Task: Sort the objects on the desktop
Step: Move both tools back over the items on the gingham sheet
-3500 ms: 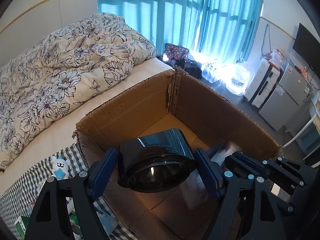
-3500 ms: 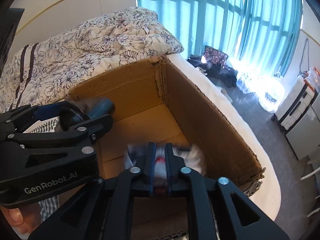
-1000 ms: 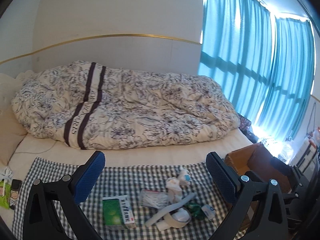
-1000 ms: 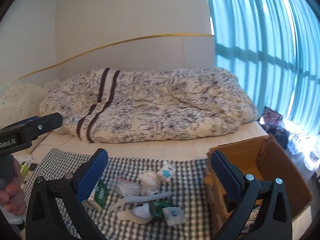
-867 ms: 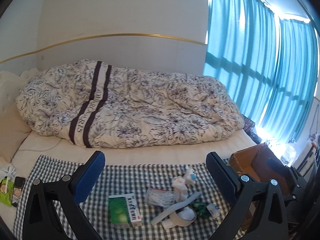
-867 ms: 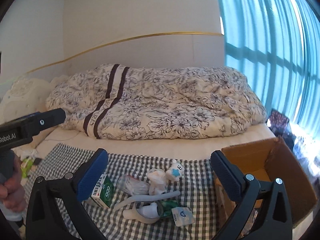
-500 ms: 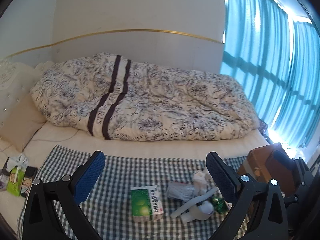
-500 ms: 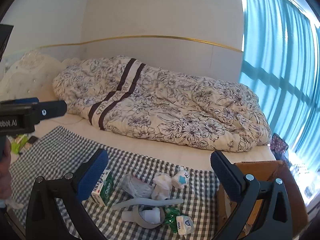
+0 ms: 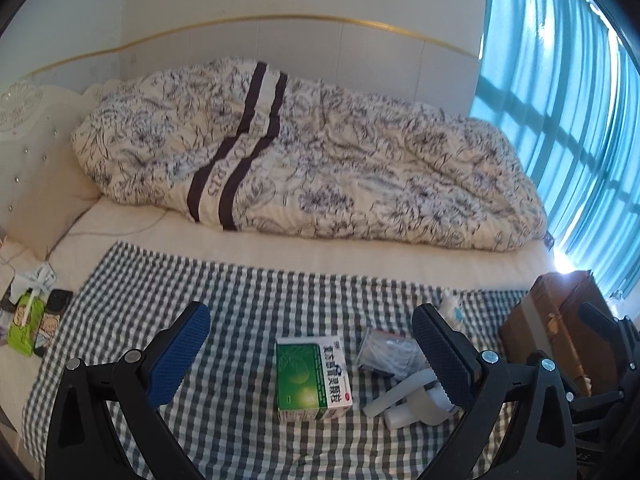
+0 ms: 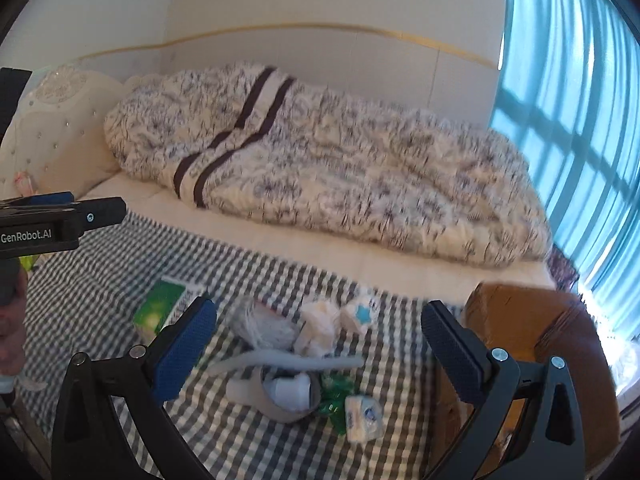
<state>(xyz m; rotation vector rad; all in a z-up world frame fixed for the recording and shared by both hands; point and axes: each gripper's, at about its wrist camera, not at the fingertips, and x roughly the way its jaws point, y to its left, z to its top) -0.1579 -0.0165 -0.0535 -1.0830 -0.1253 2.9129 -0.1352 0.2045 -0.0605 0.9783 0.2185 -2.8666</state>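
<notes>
Checked cloth (image 9: 224,304) on the bed fills the left wrist view, where the left gripper (image 9: 310,354), which held a dark object over the cardboard box (image 9: 560,320) seconds ago, now hangs spread and empty above the green box (image 9: 312,376). That drop looks done; the green box seems next.

From the right wrist view, the right gripper (image 10: 320,346) has also left the cardboard box, wide and empty over the tape roll (image 10: 286,398) and small packets (image 10: 362,412).

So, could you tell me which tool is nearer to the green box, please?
Left. The left tool hovers open directly over the green box; the right tool sits further right, over the tape pile.
</notes>
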